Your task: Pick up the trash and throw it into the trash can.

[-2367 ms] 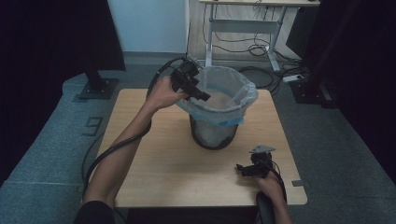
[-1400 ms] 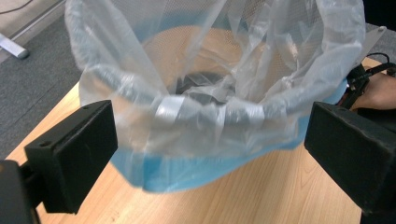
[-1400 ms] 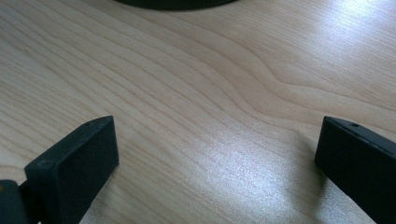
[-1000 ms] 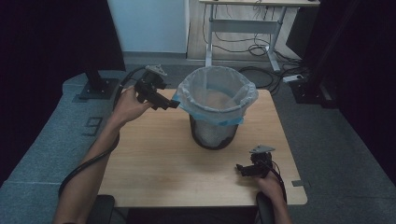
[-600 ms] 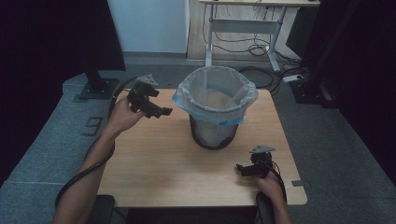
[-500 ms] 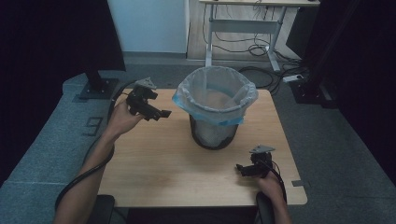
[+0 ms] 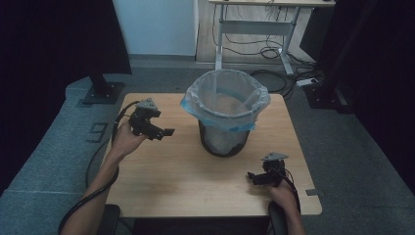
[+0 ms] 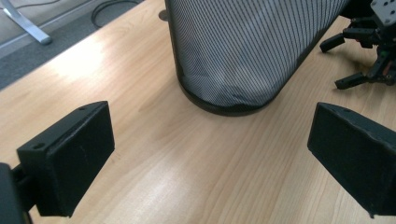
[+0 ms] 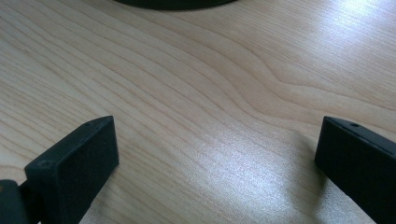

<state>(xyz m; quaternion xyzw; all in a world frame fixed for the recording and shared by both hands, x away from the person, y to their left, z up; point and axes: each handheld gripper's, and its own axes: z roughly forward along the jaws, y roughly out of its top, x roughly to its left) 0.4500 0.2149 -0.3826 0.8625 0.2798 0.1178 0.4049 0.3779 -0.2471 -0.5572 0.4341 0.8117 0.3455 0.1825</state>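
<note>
A light wooden table (image 7: 161,171) is seen from above, set on a grey floor with dark curtains at both sides. Near the far middle of the table stands a round bin (image 7: 225,134) of black wire mesh, upright, its sides narrowing toward the base. It is lined with a pale, see-through plastic bag (image 7: 222,95), whose edge is folded outward over the rim and shows a blue tint along the fold. In the left gripper view the fine mesh (image 8: 243,51) is seen close up, with crumpled bag plastic showing through near the base.

The left gripper (image 7: 157,128) is held above the table's left side, well apart from the bin, pointing toward it, with a black cable (image 7: 93,171) trailing back off the table edge. Its jaws are spread wide with nothing between them. The right gripper (image 7: 255,177) rests low near the front right corner, beside the bin's base, its jaws likewise released and wide apart over bare wood.

Compared with earlier frames, the left gripper has been drawn away from the bin's rim, leftward and nearer the person. The right gripper and the bin are unchanged.
</note>
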